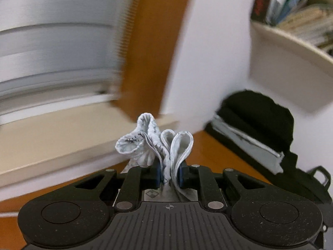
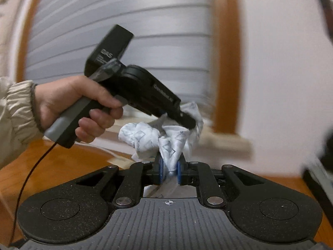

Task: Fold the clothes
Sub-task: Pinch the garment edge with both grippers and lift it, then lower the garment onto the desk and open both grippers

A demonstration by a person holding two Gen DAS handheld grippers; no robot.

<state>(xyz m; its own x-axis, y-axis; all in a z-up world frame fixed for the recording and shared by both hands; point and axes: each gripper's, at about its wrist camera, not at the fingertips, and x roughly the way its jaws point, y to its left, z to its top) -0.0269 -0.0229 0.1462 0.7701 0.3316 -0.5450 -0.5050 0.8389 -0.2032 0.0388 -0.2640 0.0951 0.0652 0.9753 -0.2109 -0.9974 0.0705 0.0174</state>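
- left gripper point(image 1: 169, 174), black with blue pads, clenched on a bunched white cloth garment printed with faint grey diamond marks point(image 1: 154, 143); folds of it rising above the blue pads point(image 1: 159, 173) in loops, a hem with dark stitching curling to the left.
- right gripper point(image 2: 169, 171), same black build with blue pads, clamped on another bunch of the same white printed garment point(image 2: 166, 145); fabric fanning up and out from between the pads.
- garment held up between both grippers, lifted off the glossy orange-brown wooden tabletop point(image 1: 218, 152) seen below and behind.
- in the right wrist view, left gripper point(image 2: 188, 124) entering from the upper left, tip buried in the cloth just above the right gripper.
- bare hand point(image 2: 83, 108) wrapped round the grey and black handle of the left gripper, beige quilted sleeve point(image 2: 14, 114) at the wrist, thin black cable point(image 2: 27, 177) trailing down from the handle base.
- black bag with a pale grey panel point(image 1: 260, 129) resting on the tabletop at the right in the left wrist view.
- cream shelf with stacked books and papers point(image 1: 301, 27) at the upper right, on a white wall.
- pale slatted window blind point(image 2: 124, 41) within an orange-brown wooden frame behind, heavily blurred in both views.
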